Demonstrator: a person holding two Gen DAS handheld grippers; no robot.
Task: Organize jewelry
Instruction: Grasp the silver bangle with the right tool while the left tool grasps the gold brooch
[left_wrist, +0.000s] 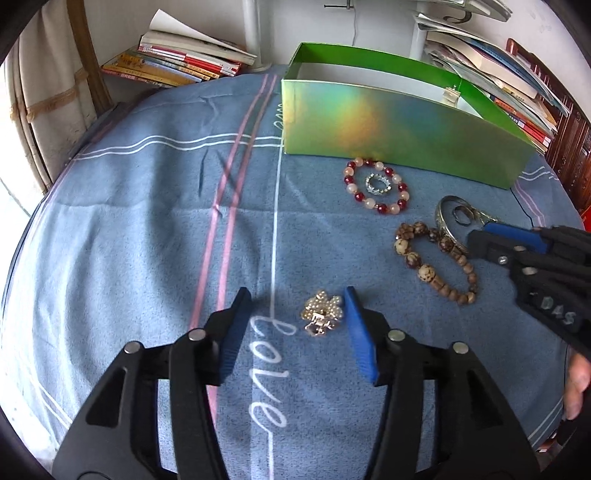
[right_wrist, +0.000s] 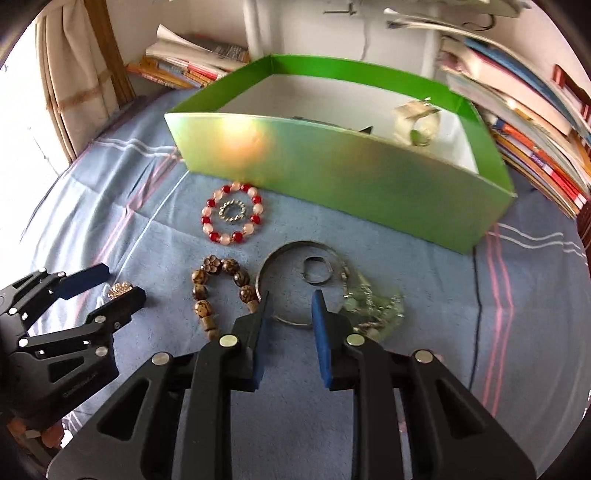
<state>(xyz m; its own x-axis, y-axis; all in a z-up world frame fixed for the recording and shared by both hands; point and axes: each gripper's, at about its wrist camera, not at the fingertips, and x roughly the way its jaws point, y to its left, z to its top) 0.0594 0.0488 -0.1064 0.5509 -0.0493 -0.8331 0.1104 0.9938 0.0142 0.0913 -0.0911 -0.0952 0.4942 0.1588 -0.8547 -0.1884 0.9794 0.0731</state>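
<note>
Both claws tilt down: left claw (left_wrist: 297, 325) astride brooch (left_wrist: 322, 312), right claw (right_wrist: 290, 314) over bangle (right_wrist: 291, 280).

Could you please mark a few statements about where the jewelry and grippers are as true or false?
1. The red and white bead bracelet encircles a small silver ring. True.
2. The green box is empty. False: a pale piece lies inside.
3. The left gripper straddles a gold brooch. True.
4. The right gripper is over the red bracelet. False: it is over the silver bangle.
</note>
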